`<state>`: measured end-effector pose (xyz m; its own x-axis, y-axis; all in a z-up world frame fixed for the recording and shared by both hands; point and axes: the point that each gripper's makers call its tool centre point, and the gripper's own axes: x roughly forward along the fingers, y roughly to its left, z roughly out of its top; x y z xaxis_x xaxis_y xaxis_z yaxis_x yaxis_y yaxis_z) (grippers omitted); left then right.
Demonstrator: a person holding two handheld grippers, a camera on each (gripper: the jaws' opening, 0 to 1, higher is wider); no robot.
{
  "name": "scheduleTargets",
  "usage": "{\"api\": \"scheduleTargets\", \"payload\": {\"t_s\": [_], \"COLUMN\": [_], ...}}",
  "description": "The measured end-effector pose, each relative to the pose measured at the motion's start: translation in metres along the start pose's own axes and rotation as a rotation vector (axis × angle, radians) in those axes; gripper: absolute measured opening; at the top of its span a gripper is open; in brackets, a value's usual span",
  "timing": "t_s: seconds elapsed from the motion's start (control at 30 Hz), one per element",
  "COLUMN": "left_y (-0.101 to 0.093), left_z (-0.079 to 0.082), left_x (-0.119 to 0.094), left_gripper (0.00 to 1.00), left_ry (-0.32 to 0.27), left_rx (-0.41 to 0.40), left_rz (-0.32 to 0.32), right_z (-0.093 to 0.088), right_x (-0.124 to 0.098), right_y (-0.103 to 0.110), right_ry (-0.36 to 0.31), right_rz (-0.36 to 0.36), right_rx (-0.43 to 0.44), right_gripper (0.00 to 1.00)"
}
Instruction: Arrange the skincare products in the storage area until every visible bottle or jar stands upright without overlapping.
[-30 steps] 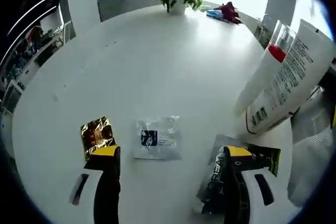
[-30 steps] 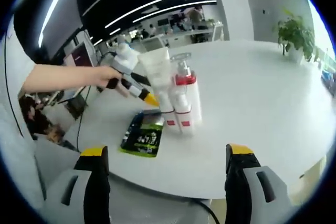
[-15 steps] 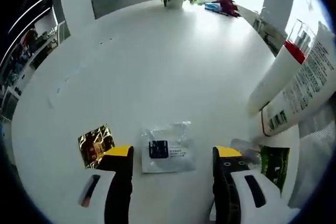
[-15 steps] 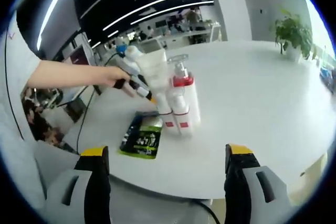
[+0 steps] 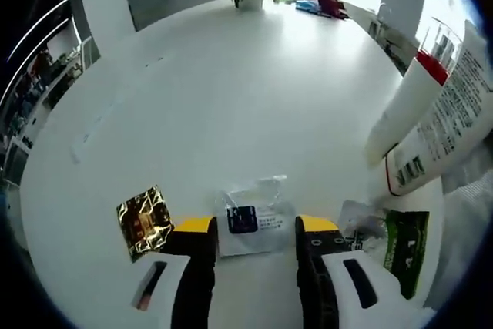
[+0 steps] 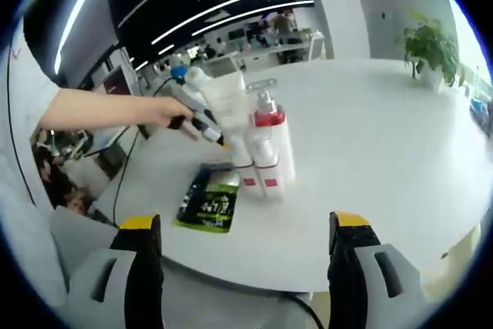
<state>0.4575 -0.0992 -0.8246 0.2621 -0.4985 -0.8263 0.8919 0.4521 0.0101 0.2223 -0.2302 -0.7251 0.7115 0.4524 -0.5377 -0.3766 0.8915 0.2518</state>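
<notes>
Jaws of the left gripper (image 5: 255,229) are being held part open around a clear sachet (image 5: 254,216) lying flat on the white table (image 5: 231,90), beside a gold sachet (image 5: 142,219). Right gripper (image 6: 239,229) is being held wide open, well short of the upright pump bottle (image 6: 271,148) and tube (image 6: 231,117).

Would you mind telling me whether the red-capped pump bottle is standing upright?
Upright. In the right gripper view the red-capped pump bottle stands on its base on the white table, pump on top, beside the white tube.
</notes>
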Motion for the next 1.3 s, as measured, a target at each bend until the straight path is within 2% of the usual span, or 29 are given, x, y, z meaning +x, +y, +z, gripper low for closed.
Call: {"api": "scheduleTargets", "payload": {"t_s": [0.17,0.3,0.37,0.5,0.57,0.77,0.83,0.9,1.03,1.13,1.17,1.27,1.3], "left_y": [-0.005,-0.001,0.006,0.002,0.007,0.008,0.0,0.008,0.01,0.005,0.007,-0.004,-0.006], "left_z": [0.003,0.01,0.008,0.01,0.005,-0.009,-0.012,-0.021,-0.042,-0.052,-0.06,-0.067,-0.067], "left_x": [-0.007,-0.015,-0.012,-0.02,-0.022,-0.046,-0.055,-0.06,-0.081,-0.091,-0.095,-0.104,-0.108], "left_gripper": [0.41,0.41,0.41,0.41,0.41,0.41,0.41,0.41,0.41,0.41,0.41,0.41,0.41], "left_ry": [-0.017,-0.044,-0.049,-0.046,-0.04,-0.052,-0.054,-0.053,-0.042,-0.042,-0.042,-0.045,-0.064], "left_rx": [-0.03,-0.07,-0.082,-0.1,-0.121,-0.184,-0.191,-0.205,-0.253,-0.283,-0.311,-0.348,-0.372], "left_rz": [0.015,0.023,0.029,0.041,0.053,0.079,0.094,0.111,0.16,0.176,0.191,0.21,0.22], "right_z": [0.001,0.001,0.001,0.001,0.0,0.0,0.0,0.0,-0.002,-0.002,-0.001,-0.001,0.0], "right_x": [0.0,0.0,0.0,0.0,0.0,0.001,0.001,0.002,0.002,0.002,0.002,0.001,0.001], "right_y": [0.0,0.0,0.001,0.002,0.003,0.005,0.006,0.008,0.013,0.015,0.015,0.015,0.016], "right_ry": [-0.003,-0.005,-0.006,-0.005,-0.003,0.001,0.006,0.009,0.016,0.016,0.01,0.002,-0.001], "right_rz": [0.001,0.003,0.007,0.011,0.013,0.022,0.024,0.037,0.062,0.076,0.088,0.094,0.103], "right_rx": [-0.001,-0.001,-0.003,-0.01,-0.017,-0.031,-0.036,-0.042,-0.053,-0.051,-0.041,-0.024,-0.02], "right_gripper": [0.89,0.89,0.89,0.89,0.88,0.88,0.88,0.89,0.88,0.88,0.88,0.88,0.88]}}
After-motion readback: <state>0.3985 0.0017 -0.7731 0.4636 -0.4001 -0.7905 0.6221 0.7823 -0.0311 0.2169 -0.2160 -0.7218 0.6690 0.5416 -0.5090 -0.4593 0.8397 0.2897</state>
